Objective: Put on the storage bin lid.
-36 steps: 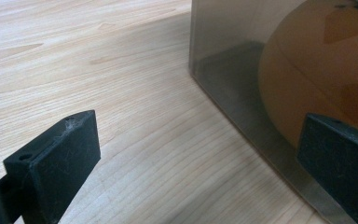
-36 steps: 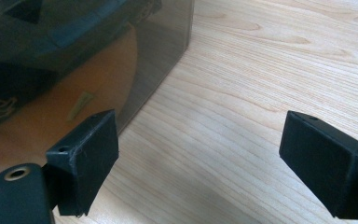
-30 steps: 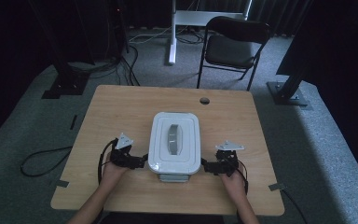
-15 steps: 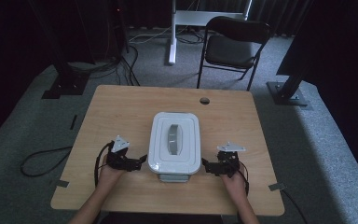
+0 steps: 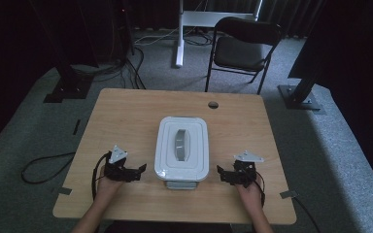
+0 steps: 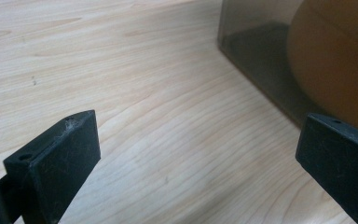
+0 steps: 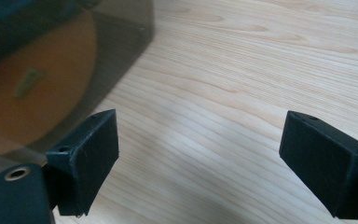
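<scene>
A small pale sticker (image 7: pixel 28 82) shows on the orange round thing (image 7: pixel 37 93) inside the white-lidded box (image 5: pixel 182 148), its writing too blurred to read. The box sits mid-bench (image 5: pixel 126 111), towards the near edge. The left tool (image 5: pixel 137 171) and the right tool (image 5: pixel 222 173) flank it, both spread wide, holding nothing, each just beside a box wall without touching.

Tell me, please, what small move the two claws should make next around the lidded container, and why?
Probably ease both inward toward the container's sides. The left claw and right claw sit open on the wooden table, flanking its near end without touching it. Its white lid is still on, and the gripper views show an orange round thing inside the smoky wall, so a two-sided hold seems the likely start.
</scene>
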